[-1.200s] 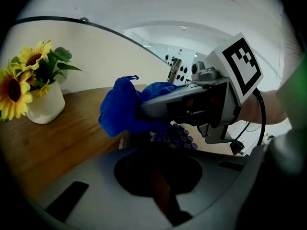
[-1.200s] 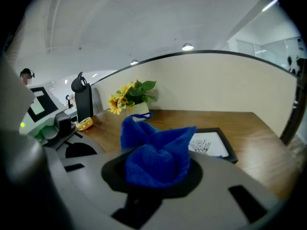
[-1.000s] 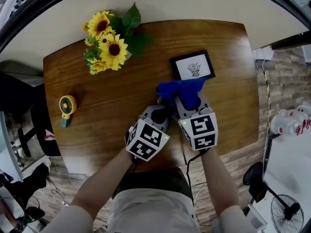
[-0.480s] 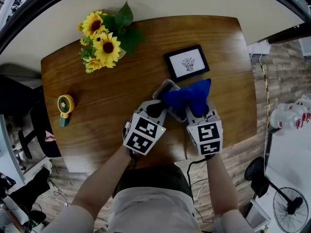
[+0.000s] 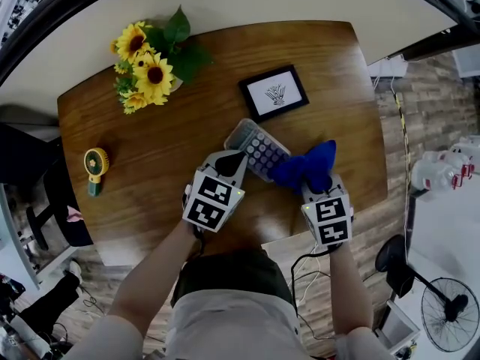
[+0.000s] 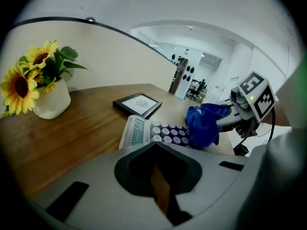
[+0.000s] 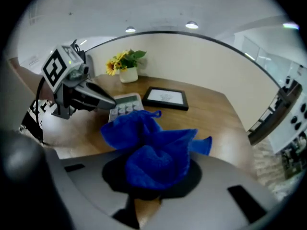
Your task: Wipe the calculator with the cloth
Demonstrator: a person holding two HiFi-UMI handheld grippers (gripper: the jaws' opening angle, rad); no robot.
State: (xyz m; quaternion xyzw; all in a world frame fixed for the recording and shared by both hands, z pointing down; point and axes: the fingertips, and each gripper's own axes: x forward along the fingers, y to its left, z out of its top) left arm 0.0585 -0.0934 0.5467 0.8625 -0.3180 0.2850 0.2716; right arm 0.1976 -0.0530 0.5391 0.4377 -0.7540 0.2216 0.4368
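The grey calculator (image 5: 255, 148) lies at an angle on the wooden table (image 5: 157, 156), its display end pointing to the far left. A crumpled blue cloth (image 5: 304, 169) covers its right end, and my right gripper (image 5: 315, 190) is shut on that cloth. In the right gripper view the cloth (image 7: 148, 147) bulges out of the jaws and hides the fingertips. My left gripper (image 5: 234, 160) is shut, its tips resting at the calculator's near left edge. The left gripper view shows the calculator (image 6: 153, 132) just beyond the jaws, its near edge hidden.
A black picture frame (image 5: 274, 93) lies just beyond the calculator. Sunflowers in a white vase (image 5: 146, 70) stand at the far left corner. A small yellow hand fan (image 5: 96, 167) lies near the left edge. The table's near edge runs close under both grippers.
My right gripper dragged the cloth from the calculator's far end toward the right and nearer me, uncovering the keys. The left gripper stayed at the calculator's near edge.
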